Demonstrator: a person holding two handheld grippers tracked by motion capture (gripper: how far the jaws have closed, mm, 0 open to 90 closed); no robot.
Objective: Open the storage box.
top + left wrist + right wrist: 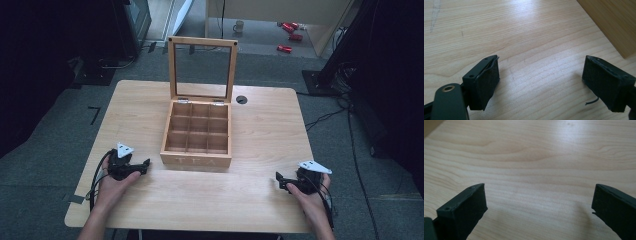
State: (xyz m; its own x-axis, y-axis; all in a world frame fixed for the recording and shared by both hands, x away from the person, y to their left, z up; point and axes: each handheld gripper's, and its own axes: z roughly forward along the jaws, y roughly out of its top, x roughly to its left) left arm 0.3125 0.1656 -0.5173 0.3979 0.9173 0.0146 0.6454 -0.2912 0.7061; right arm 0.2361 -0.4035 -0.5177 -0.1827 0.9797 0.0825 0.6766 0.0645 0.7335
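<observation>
A wooden tea box [198, 134] stands in the middle of the light wooden table [260, 125], its glass-paned lid [202, 69] raised upright and its nine compartments bare. My left gripper [146, 165] rests on the table just left of the box's front corner, held by a hand, its jaws wide open over bare wood [540, 75]. A corner of the box [614, 22] shows at the upper right of the left gripper view. My right gripper [279, 180] lies near the front right of the table, also open with nothing between its pads [539, 202].
A round cable hole [241, 99] sits in the table behind the box. Beyond the table, a mug [239, 26] and red cans [289, 31] lie on the floor. Cables [345, 115] run along the right side.
</observation>
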